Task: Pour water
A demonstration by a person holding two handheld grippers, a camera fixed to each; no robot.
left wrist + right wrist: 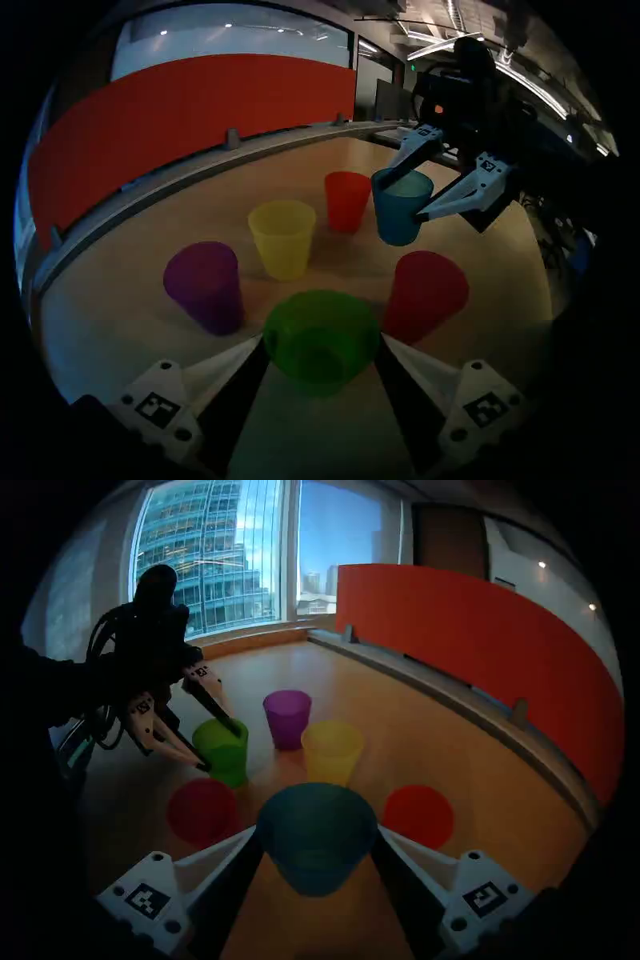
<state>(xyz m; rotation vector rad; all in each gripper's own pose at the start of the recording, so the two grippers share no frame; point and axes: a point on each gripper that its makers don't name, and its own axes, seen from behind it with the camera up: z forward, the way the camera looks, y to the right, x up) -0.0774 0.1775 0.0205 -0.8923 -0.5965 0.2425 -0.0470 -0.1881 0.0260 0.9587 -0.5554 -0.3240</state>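
A pale wooden table (448,744) runs beneath an orange wall panel (184,104) as two hand-held grippers face each other across a cluster of plastic cups, the pour not yet begun.

The left gripper (320,342) has both fingers pressed against the sides of a green cup (320,356), which sits upright between its fingertips. The right gripper (316,832) clamps a blue cup (316,848) the same way. In the left gripper view, that blue cup appears raised off the table and well ahead of the left fingers.

Ahead of the left fingertips stand four loose cups:
- A purple cup (204,284) is to the left.
- A yellow cup (282,236) is just beyond it.
- An orange-red cup (346,200) is farther off, beside the blue one.
- A dark red cup (424,292) is close by the right finger.

Whether either held cup contains water cannot be told. Both are level and well apart, so the step in hand looks like carrying them to a meeting point. The next move would call for bringing one rim above the other cup's mouth, then tilting slowly while the receiving cup is kept steady.
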